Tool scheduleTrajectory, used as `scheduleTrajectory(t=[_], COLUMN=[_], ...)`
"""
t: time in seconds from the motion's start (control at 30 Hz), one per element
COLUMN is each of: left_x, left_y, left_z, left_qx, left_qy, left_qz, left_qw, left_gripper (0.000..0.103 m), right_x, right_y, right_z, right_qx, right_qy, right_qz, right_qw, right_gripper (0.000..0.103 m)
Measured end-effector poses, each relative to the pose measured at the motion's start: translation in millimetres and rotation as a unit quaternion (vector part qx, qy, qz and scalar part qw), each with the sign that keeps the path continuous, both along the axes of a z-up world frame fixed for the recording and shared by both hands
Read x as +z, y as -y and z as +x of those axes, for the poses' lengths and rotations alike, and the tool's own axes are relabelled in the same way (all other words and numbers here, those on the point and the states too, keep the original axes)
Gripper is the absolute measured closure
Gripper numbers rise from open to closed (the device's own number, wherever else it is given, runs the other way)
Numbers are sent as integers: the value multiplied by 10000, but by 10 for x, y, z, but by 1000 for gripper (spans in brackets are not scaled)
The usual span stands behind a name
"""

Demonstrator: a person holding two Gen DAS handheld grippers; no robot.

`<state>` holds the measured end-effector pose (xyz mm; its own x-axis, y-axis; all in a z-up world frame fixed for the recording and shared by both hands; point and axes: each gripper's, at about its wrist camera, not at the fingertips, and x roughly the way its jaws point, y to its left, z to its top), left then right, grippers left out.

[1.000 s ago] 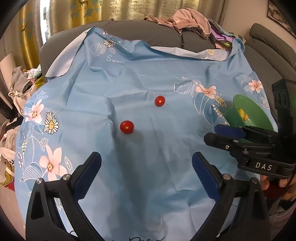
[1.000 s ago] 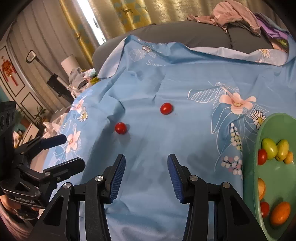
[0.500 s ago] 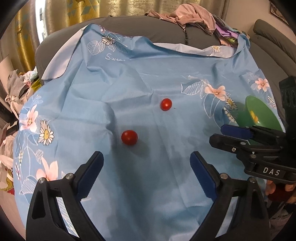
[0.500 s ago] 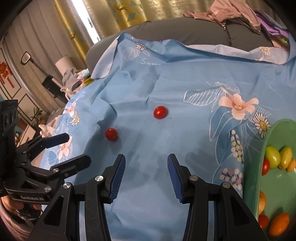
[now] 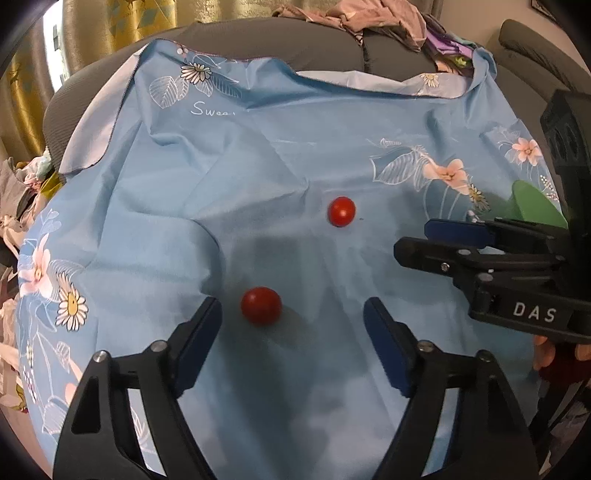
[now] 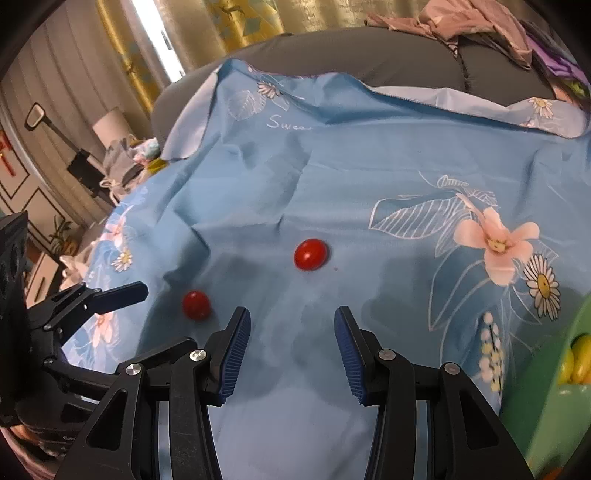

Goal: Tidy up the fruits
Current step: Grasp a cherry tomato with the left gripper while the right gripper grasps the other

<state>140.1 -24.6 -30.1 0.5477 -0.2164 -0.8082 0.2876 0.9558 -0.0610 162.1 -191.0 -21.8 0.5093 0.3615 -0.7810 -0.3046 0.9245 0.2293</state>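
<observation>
Two red cherry tomatoes lie on the blue flowered cloth (image 5: 258,166). The nearer tomato (image 5: 261,305) sits between the fingertips of my left gripper (image 5: 291,314), closer to the left pad; the jaws are closing and neither pad touches it. The farther tomato (image 5: 341,211) lies beyond. My right gripper (image 6: 291,321) is open and empty, with the farther tomato (image 6: 311,254) just ahead of its tips and the nearer tomato (image 6: 196,305) off to its left. The right gripper (image 5: 413,242) also shows at the right of the left wrist view.
A green bowl (image 6: 546,413) holding yellow fruits (image 6: 576,363) stands at the right cloth edge, seen also as a green bowl (image 5: 532,206) behind the right gripper. The cloth covers a grey sofa (image 5: 295,48) with piled clothes (image 5: 369,18) at the back.
Both grippers have moved forward and down toward the tomatoes. The left jaws have narrowed, and the nearer tomato now lies between their tips. The right jaws kept their width.
</observation>
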Motion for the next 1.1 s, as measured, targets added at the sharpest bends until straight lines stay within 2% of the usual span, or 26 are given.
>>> scheduleTrajectory(t=[0.4, 0.5, 0.6, 0.77, 0.83, 1.1], left_x=[-244, -299, -302, -375, -390, -395], left_y=[18, -1, 1, 20, 25, -14], left_z=[224, 239, 267, 265, 255, 265], left_qx=[-200, -207, -215, -250, -268, -200], left_qy=[-165, -145, -150, -216, -152, -91], left_qz=[320, 433, 533, 812, 929, 882], left_qw=[9992, 9987, 9982, 9962, 9952, 9959], left_gripper=[38, 46, 50, 69, 70, 73], right_x=[-180, -213, -229, -244, -263, -348], right_y=[-72, -80, -107, -177, -197, -336], right_z=[303, 357, 414, 480, 507, 601], right_qx=[-32, -27, 9, 63, 81, 197], right_qy=[-182, -182, -169, -37, -16, 36], right_qz=[-193, -263, -312, -491, -557, -868], right_qw=[9996, 9995, 9994, 9988, 9984, 9960], right_gripper=[55, 55, 55, 55, 55, 55])
